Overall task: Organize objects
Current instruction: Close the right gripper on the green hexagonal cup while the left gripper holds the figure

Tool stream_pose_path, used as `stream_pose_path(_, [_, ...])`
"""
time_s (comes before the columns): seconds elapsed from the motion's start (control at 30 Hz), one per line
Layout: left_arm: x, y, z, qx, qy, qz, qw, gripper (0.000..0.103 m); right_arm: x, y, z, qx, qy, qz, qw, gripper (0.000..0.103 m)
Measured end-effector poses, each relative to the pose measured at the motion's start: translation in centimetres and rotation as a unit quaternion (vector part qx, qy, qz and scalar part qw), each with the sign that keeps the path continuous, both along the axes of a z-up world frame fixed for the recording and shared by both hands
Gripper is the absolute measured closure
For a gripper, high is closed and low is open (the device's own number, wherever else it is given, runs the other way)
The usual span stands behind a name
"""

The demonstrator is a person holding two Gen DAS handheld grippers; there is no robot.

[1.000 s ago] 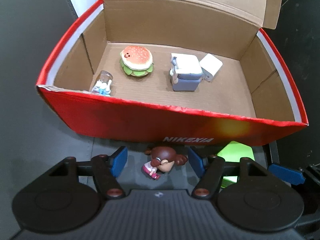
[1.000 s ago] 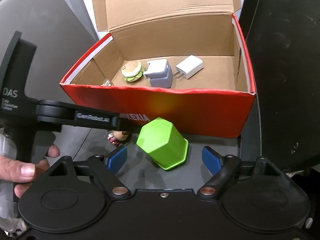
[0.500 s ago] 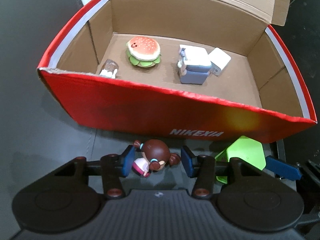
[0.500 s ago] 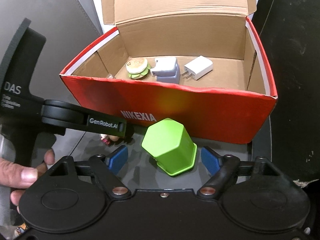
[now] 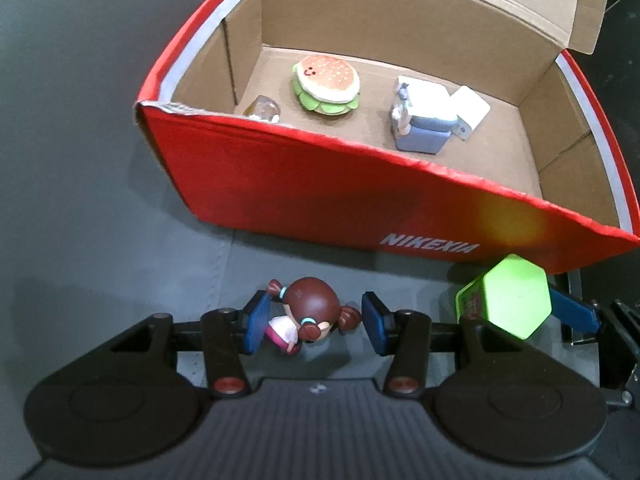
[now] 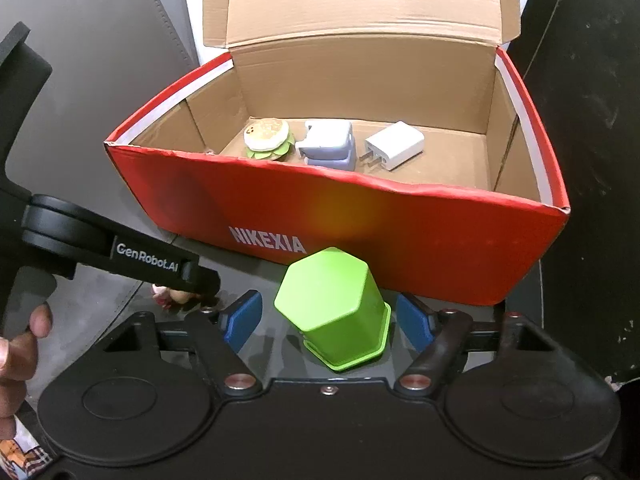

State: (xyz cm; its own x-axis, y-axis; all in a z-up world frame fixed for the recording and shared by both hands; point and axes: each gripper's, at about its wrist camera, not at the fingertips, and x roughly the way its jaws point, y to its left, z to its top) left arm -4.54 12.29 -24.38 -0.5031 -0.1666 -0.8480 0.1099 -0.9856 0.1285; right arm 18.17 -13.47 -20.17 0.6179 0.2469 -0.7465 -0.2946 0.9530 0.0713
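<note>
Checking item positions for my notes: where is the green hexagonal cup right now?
In the right wrist view, the green hexagonal cup sits upside down outside the red box, against its front wall.

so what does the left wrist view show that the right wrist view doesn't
Only the left wrist view: the whole doll between the left gripper, pads at her pigtails, and a small jar in the box corner.

Only the right wrist view: a hand holding the left gripper, and the right gripper closing around the green cup, not yet touching.

Both: the red box, burger, blue toy, white charger and the cup.
</note>
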Motion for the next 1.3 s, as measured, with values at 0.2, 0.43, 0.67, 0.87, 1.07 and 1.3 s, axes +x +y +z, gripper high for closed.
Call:
stream_pose_path(0.2, [0.2, 0.0, -0.1, -0.017, -0.005, -0.003, 0.9998, 0.053, 0.2, 0.4, -0.6, -0.013, -0.007, 0.0, 1.0, 0.03])
stream_pose_path(0.43, [0.1, 0.0, -0.7, -0.043, -0.014, -0.004, 0.999, 0.05, 0.7, 0.9, -1.4, -0.022, -0.013, -0.004, 1.0, 0.031])
stream_pose_path(0.67, [0.2, -0.6, -0.9, -0.048, -0.011, 0.004, 0.9988, 0.05, 0.9, 1.0, -1.7, -0.027, -0.017, -0.009, 0.999, 0.043])
stream_pose_path(0.87, [0.3, -0.5, -0.9, -0.052, -0.009, 0.01, 0.9985, 0.05, 0.8, 0.8, -1.4, -0.021, -0.011, -0.013, 1.0, 0.054])
stream_pose_path(1.07, [0.7, -0.3, -0.5, -0.055, -0.008, 0.015, 0.9984, 0.051, 0.5, -0.1, -0.9, -0.003, -0.003, -0.02, 1.0, 0.055])
stream_pose_path(1.3, [1.5, 0.3, 0.2, -0.055, -0.012, 0.022, 0.9982, 0.051, -0.2, -1.0, 0.1, 0.025, 0.009, -0.03, 0.999, 0.056])
